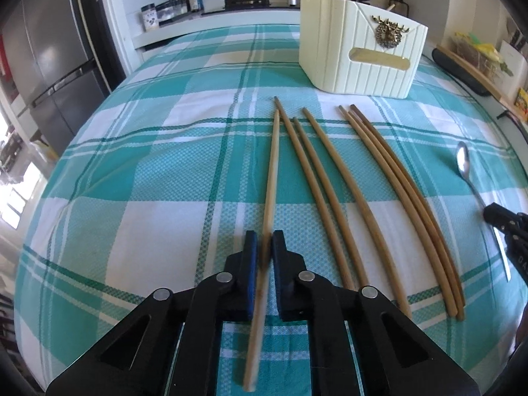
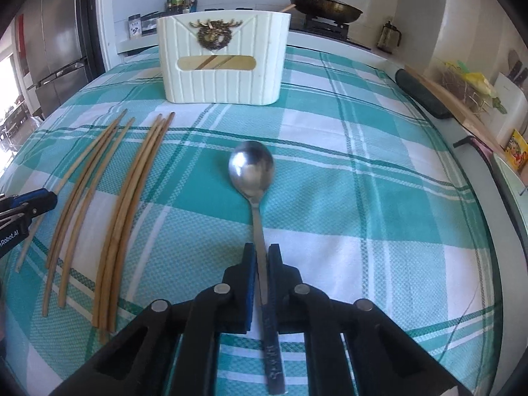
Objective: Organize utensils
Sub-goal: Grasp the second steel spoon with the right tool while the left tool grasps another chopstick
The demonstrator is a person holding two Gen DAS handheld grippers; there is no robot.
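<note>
While a teal-and-white checked tablecloth covers the whole table, the cream ribbed utensil holder stands upright on it at the far side, and every place below is told from that holder. Through the slot in its front wall, pale wooden sticks show inside; how many cannot be told. A gold antlered emblem sits on the wall above the slot.

Behind the holder, on the stove, stands a dark wok with a knobbed lid. Behind it to the left, a cluster of bottles and jars lines the counter; their labels are too small to read.

Nearer than the holder lie six wooden chopsticks flat on the cloth: a loose group of three and a tight bundle of three just beside it. A seventh chopstick, paler, is clamped between the narrow fingers of the left gripper and points toward the holder.

One steel spoon lies in front of the holder, to the right of the bundle, bowl toward it. Its handle is pinched between the narrow fingers of the right gripper.

In the right wrist view, white lettering on the left gripper reads "Robot.AI", its beginning cut off. Stamped marks on the spoon handle cannot be read.
</note>
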